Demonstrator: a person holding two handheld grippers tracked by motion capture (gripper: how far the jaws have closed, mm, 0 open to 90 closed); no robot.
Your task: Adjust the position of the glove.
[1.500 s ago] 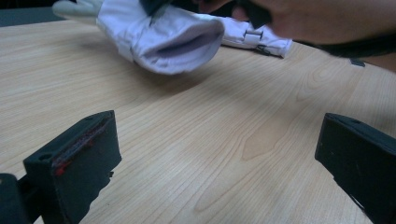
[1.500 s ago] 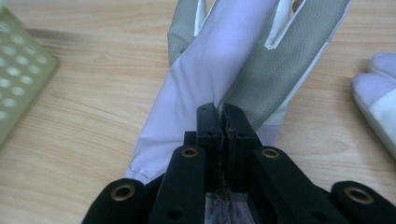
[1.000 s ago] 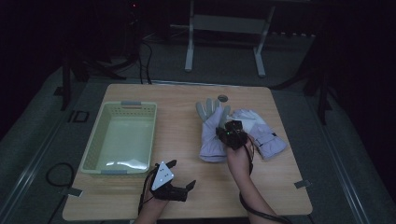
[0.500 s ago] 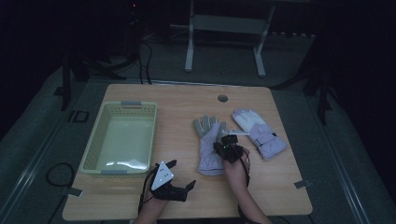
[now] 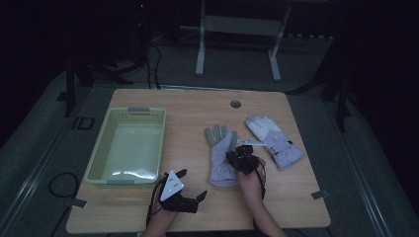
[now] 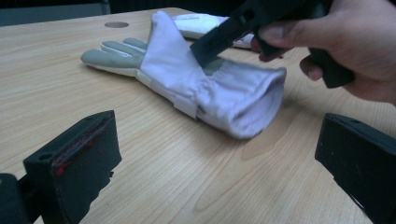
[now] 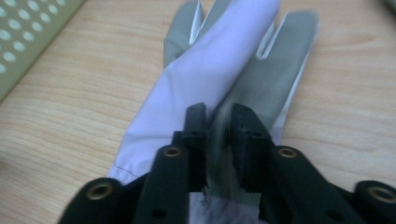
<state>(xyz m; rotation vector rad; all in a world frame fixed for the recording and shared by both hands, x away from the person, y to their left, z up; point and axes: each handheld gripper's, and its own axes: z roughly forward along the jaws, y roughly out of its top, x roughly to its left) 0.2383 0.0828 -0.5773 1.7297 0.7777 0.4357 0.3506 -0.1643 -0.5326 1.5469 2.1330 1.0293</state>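
A: Down onto the table since a second ago: the near glove (image 5: 223, 155), which sat bunched over the far glove (image 5: 274, 140), is now laid out flat by itself, fingers toward twelve o'clock and cuff toward six.

B: And the right gripper (image 5: 241, 159)?

A: Low over the glove's palm, at about three o'clock of it. Its jaws have just been opening and stand a narrow gap apart. In the right gripper view the glove's fabric (image 7: 205, 79) lies under and between them, but the pads no longer look to be pinching it.

B: How will it handle?

A: Soft, light and floppy, I'd judge. It folds where lifted; one flap already lies doubled over the grey fingers. The gathered cuff (image 6: 252, 100) looks the thickest place to bite.

B: Left gripper (image 5: 184, 193)?

A: Parked at about eight o'clock of the glove, jaws wide apart and holding nothing.

B: Room to move?

A: The basket (image 5: 99, 163) sits at nine o'clock, well apart, open and free to enter from above. Bare table (image 5: 188, 113) lies between. The far glove is just beside at two o'clock, so a sweep that way could snag it. The table's near edge is close behind both hands.
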